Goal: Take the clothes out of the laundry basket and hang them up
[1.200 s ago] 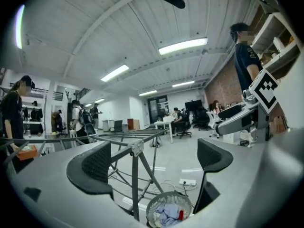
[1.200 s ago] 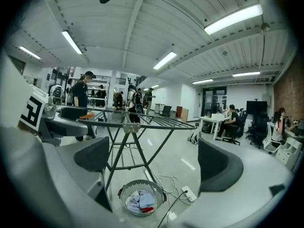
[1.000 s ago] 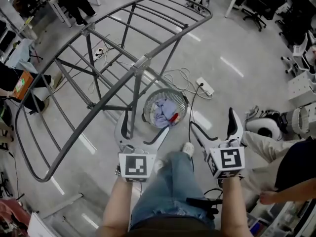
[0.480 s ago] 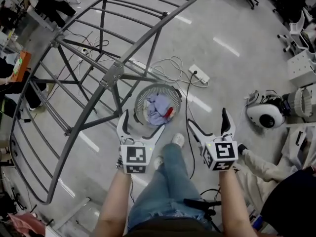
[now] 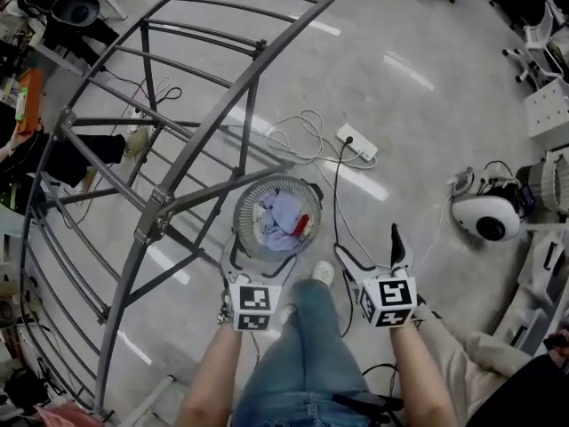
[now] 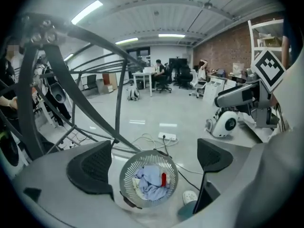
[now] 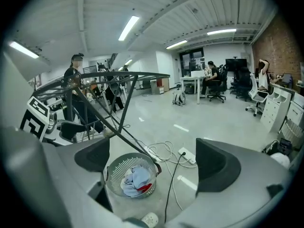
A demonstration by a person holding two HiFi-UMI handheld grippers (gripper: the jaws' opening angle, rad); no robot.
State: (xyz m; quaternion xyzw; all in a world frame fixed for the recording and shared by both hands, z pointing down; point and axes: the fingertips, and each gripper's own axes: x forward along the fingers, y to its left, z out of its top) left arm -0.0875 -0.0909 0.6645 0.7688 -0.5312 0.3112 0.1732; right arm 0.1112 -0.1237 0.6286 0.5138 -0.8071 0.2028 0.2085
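A round grey laundry basket (image 5: 251, 205) stands on the floor, holding light blue clothes (image 5: 282, 217) and a red item (image 5: 301, 225). The basket (image 6: 130, 166) and its clothes (image 6: 148, 181) show between the jaws in the left gripper view, and the basket (image 7: 118, 167) and clothes (image 7: 134, 179) again in the right gripper view. A grey metal drying rack (image 5: 151, 163) spreads over the left. My left gripper (image 5: 258, 258) is open just above the basket's near rim. My right gripper (image 5: 366, 248) is open to the basket's right. Both hold nothing.
A white power strip (image 5: 356, 141) with looped cables lies on the floor beyond the basket. A white round machine (image 5: 485, 216) sits at the right. The person's jeans leg and white shoe (image 5: 323, 273) are below the basket. Office chairs and desks stand far off.
The view has shifted so the basket sits nearer, and both grippers have lowered toward it. The rack now fills more of the left. Both grippers stay open.
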